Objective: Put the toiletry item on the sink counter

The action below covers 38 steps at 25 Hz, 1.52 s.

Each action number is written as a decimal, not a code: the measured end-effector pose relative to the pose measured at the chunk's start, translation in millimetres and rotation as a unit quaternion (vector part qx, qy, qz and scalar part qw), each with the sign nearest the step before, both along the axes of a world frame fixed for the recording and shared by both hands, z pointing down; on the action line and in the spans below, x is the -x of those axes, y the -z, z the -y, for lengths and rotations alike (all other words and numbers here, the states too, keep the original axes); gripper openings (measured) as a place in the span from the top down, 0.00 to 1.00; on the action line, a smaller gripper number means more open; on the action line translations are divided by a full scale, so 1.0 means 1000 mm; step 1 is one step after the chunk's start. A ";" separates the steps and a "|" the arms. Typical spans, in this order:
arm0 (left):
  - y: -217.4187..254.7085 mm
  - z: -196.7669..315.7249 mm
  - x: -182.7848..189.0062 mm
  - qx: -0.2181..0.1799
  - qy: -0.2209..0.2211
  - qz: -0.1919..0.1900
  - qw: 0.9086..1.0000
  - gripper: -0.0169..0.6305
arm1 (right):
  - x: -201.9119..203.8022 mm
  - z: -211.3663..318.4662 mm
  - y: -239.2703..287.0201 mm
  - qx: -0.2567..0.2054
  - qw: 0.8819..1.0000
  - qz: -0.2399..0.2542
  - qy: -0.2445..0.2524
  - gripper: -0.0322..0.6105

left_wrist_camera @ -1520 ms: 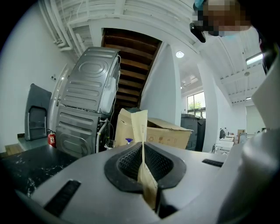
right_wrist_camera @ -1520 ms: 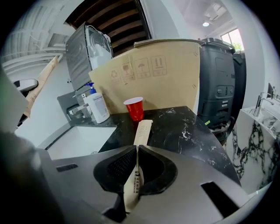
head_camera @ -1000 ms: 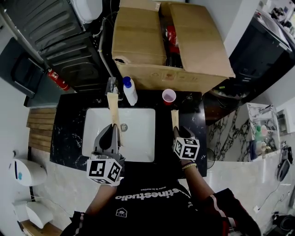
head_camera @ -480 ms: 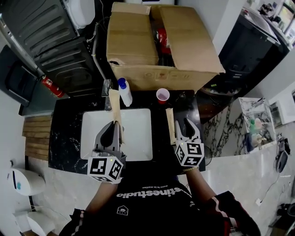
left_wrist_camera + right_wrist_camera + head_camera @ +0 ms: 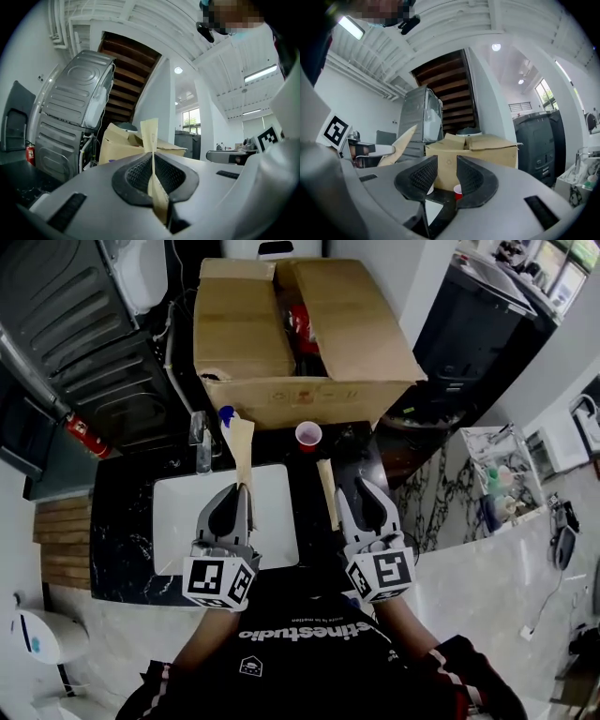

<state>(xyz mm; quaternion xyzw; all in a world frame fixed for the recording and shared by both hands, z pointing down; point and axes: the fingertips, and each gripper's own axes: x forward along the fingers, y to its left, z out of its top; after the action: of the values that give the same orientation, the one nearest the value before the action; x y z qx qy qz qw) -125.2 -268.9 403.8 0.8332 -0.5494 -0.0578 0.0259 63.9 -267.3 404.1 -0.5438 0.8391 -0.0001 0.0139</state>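
My left gripper (image 5: pixel 242 489) is shut on a flat tan paper packet (image 5: pixel 242 442) that sticks out forward over the white sink basin (image 5: pixel 178 521). In the left gripper view the packet (image 5: pixel 151 136) stands pinched between the pads of that gripper (image 5: pixel 153 161). A second tan packet (image 5: pixel 326 491) lies on the black counter (image 5: pixel 122 521) between basin and right gripper. My right gripper (image 5: pixel 353 487) hovers just right of it; its jaws are wide apart, closing slightly, with nothing between them (image 5: pixel 444 173).
A red cup (image 5: pixel 307 434) and a blue-capped bottle (image 5: pixel 226 415) stand at the counter's back edge, with the faucet (image 5: pixel 202 439) to their left. Behind them sits a big open cardboard box (image 5: pixel 281 334). A marbled shelf (image 5: pixel 469 493) lies right of the counter.
The right gripper's jaws have spread and drawn back from the second packet, which now lies on the counter. The left gripper still holds its packet.
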 end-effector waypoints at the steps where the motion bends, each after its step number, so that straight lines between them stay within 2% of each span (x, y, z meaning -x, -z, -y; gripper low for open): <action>1: 0.001 -0.001 -0.003 -0.002 -0.004 0.003 1.000 0.94 | 0.002 -0.004 0.004 -0.007 1.000 -0.003 0.005 0.71; 7: 0.003 -0.007 -0.015 -0.014 -0.016 0.026 0.999 0.94 | 0.009 -0.016 0.002 -0.012 1.000 0.002 0.025 0.78; 10: 0.001 -0.010 -0.017 -0.013 -0.019 0.028 0.999 0.94 | 0.011 -0.019 0.000 -0.013 0.999 0.001 0.030 0.84; 18: -0.003 -0.014 -0.020 -0.008 -0.022 0.028 0.999 0.94 | 0.019 -0.022 -0.002 -0.005 0.999 -0.011 0.046 0.89; 38: -0.003 -0.015 -0.023 -0.003 -0.016 0.035 0.999 0.94 | 0.020 -0.014 -0.021 0.045 0.997 -0.014 0.056 0.89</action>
<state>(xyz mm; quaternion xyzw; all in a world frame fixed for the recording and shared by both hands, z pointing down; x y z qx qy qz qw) -102.7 -253.8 406.8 0.8437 -0.5359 -0.0299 0.0051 44.1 -253.2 424.9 -0.4961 0.8674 -0.0315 -0.0223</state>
